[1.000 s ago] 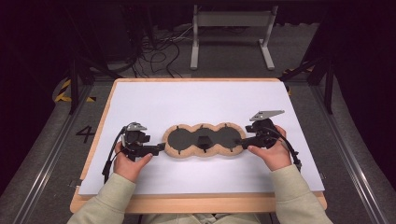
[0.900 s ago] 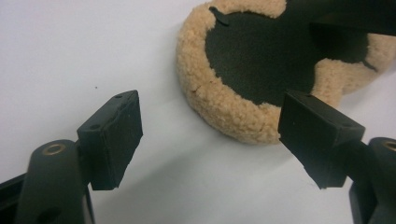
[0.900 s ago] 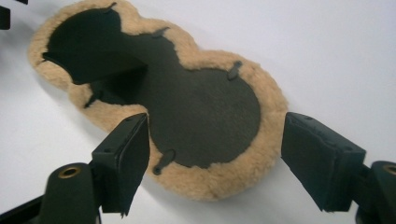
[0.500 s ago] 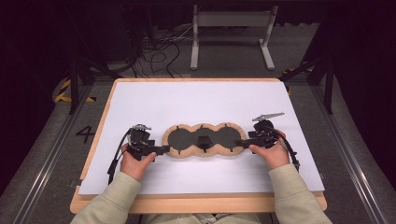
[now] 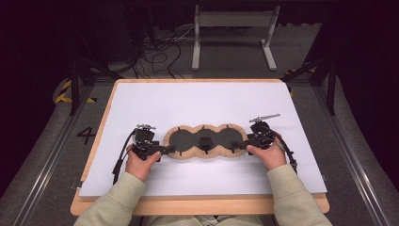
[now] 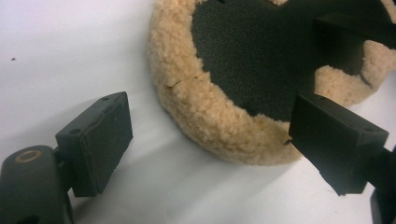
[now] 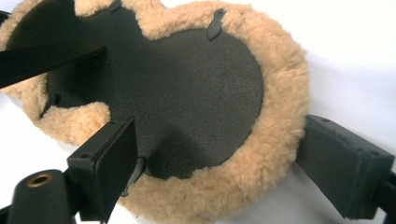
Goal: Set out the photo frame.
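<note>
A three-lobed pad [image 5: 181, 140] with a tan fleece rim and black foam face lies flat on the white sheet [image 5: 197, 101]. My left gripper [image 5: 165, 149] is at its left end and my right gripper [image 5: 240, 146] at its right end. In the left gripper view the jaws [image 6: 215, 140] have just been opening; the fleece rim [image 6: 210, 112] lies between them, unpressed. In the right gripper view the jaws [image 7: 224, 163] have just been opening too. They straddle the pad's end [image 7: 187, 93], one over the foam and one outside the rim.
The sheet covers a wooden tabletop [image 5: 197, 206] with its front edge near the person's sleeves. A black strap piece [image 5: 204, 141] sits on the pad's middle lobe. Behind the table are floor cables [image 5: 160, 52] and a grey metal stand [image 5: 233, 19].
Both hands have sunk toward the table at the pad's ends. The pad now rests flat on the sheet.
</note>
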### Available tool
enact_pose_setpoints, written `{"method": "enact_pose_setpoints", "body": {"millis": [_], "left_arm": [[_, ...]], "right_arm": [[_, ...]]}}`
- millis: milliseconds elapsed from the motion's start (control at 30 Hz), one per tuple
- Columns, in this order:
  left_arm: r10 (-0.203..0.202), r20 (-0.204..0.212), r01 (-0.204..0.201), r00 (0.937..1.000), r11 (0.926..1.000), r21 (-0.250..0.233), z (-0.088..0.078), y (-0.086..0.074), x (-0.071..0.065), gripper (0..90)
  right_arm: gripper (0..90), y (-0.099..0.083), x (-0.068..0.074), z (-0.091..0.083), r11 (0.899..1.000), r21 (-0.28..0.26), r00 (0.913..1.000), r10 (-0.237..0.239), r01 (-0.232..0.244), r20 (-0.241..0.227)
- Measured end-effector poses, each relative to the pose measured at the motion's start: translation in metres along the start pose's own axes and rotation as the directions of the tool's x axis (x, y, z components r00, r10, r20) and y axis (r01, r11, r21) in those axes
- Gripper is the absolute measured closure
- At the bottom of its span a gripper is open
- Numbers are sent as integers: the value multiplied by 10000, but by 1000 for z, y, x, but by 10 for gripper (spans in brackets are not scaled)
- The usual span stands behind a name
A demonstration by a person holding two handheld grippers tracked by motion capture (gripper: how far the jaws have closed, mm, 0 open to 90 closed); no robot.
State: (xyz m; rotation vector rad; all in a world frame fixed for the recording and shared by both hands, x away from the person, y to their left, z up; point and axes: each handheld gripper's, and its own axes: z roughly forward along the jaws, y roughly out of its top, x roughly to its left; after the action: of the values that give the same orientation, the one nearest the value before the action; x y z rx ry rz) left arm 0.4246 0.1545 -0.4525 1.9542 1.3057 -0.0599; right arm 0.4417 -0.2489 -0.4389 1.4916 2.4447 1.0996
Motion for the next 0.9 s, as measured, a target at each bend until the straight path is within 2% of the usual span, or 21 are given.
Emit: {"method": "enact_pose_setpoints", "body": {"millis": [100,200,300,367,467,633,800,900], "left_arm": [[102,120,-102,9999,9999,-9,3,2,-2,150],[97,446,-103,9990,9999,138,7,3,-6,158],[67,414,-76,9991,9998,206,9,4,-10,147],[-71,467,63,9989,9998,167,9,4,-10,147],[-36,457,27,9989,9998,203,9,5,-9,153],[-15,208,9,9998,9995,321,10,6,-13,148],[-491,402,482,9980,9986,222,9,7,-10,164],[-537,335,531,9980,9984,185,9,6,-11,176]], "right_arm": [[131,0,1,1,10000,31,10000,20,-20,43],[118,0,0,3,9999,144,10000,66,-66,8],[106,0,0,4,9999,128,10000,88,-88,-10],[105,-1,1,4,9999,94,9999,124,-124,-17],[103,-1,1,5,9997,42,9997,239,-239,-45],[104,-1,3,6,9991,-54,9991,421,-420,75],[112,0,6,7,9986,-65,9981,520,-518,345],[146,0,6,6,9982,-73,9970,594,-592,503]]}}
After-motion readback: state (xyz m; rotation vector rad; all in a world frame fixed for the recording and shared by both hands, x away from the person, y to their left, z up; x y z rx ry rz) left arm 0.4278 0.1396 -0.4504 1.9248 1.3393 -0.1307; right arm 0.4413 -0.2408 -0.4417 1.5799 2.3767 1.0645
